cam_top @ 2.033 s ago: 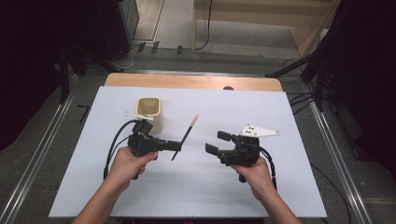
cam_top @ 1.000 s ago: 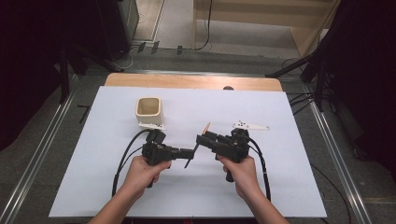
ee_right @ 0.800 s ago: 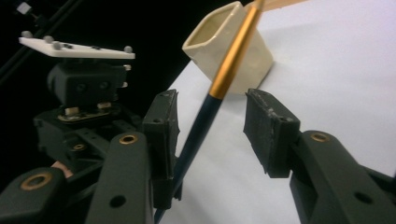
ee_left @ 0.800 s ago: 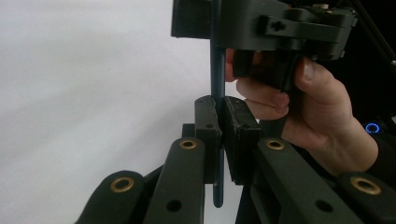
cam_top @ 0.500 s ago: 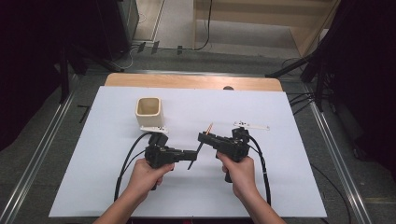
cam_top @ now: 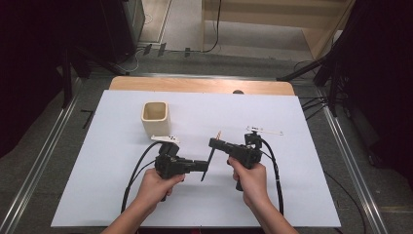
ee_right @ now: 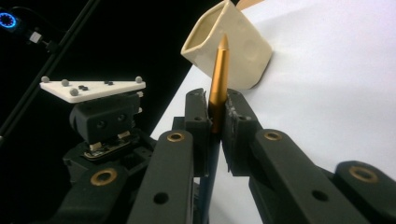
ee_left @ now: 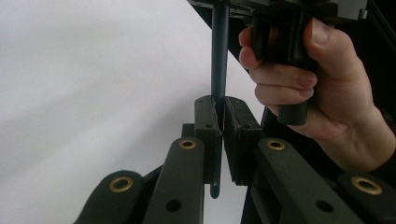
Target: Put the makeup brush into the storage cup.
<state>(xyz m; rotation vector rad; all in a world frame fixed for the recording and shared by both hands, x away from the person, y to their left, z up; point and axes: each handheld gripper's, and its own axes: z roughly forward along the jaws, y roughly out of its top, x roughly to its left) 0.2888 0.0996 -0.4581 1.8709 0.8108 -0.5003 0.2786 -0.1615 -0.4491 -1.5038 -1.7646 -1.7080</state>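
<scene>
both grippers clamped on one pen, held up over the table

left gripper (cam_top: 203, 166) pinches the dark barrel end of the pen (cam_top: 211, 157), and the right gripper (cam_top: 213, 143) has just been closing and now squeezes the gold end, tip poking past its pads toward the cream cup (cam_top: 156, 117). the pen's long axis runs between the two sets of jaws, tilted, lower end near the white table (cam_top: 302, 161). looks like a pull-apart or handover, so that axis is what matters. the right gripper sits nearer the gold tip. hard to tell whether there's a cap seam; the middle is hidden behind jaws.
</scene>
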